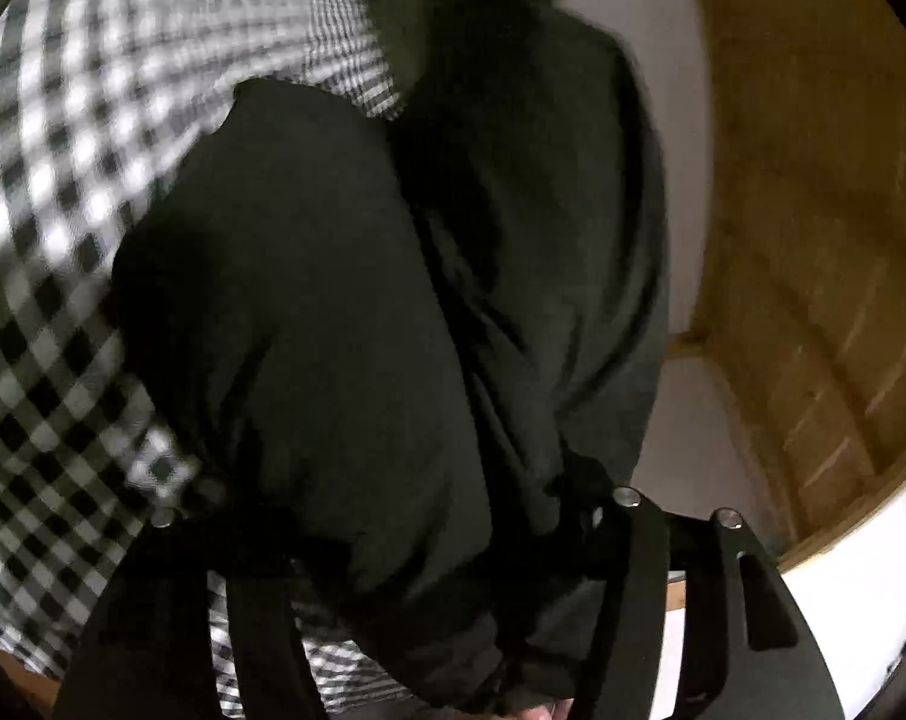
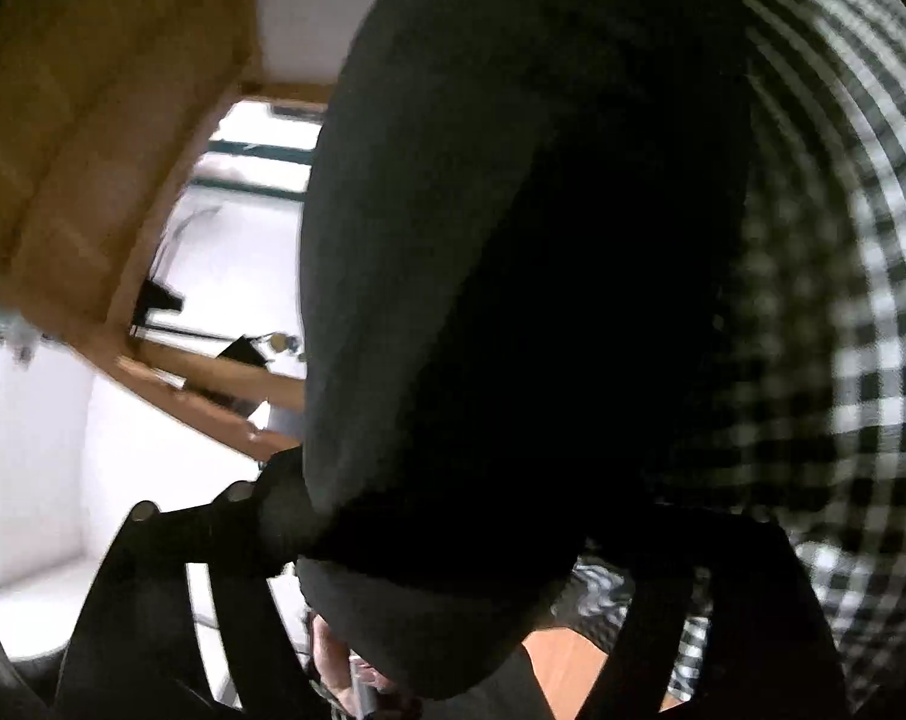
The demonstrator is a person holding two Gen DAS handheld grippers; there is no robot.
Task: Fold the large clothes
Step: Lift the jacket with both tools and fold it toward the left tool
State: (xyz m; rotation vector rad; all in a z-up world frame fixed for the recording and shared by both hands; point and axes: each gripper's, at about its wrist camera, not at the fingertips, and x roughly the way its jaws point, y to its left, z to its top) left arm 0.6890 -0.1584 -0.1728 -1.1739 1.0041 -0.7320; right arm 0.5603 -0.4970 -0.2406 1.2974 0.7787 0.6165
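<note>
A large dark green-black garment [image 1: 357, 300] fills the left wrist view and hangs in thick folds from my left gripper [image 1: 429, 540], which is shut on its bunched edge. The same garment [image 2: 513, 240] fills the right wrist view, draped over my right gripper [image 2: 453, 540], which is shut on it. Both grippers hold it lifted above a black-and-white checked cloth [image 1: 63, 240]. The fingertips are hidden by the fabric.
The checked cloth [image 2: 861, 300] covers the surface below. A wooden wardrobe or door [image 1: 813, 210] and a white wall [image 1: 687, 450] stand beyond. A wooden-framed window with bright light [image 2: 231, 240] shows in the right wrist view.
</note>
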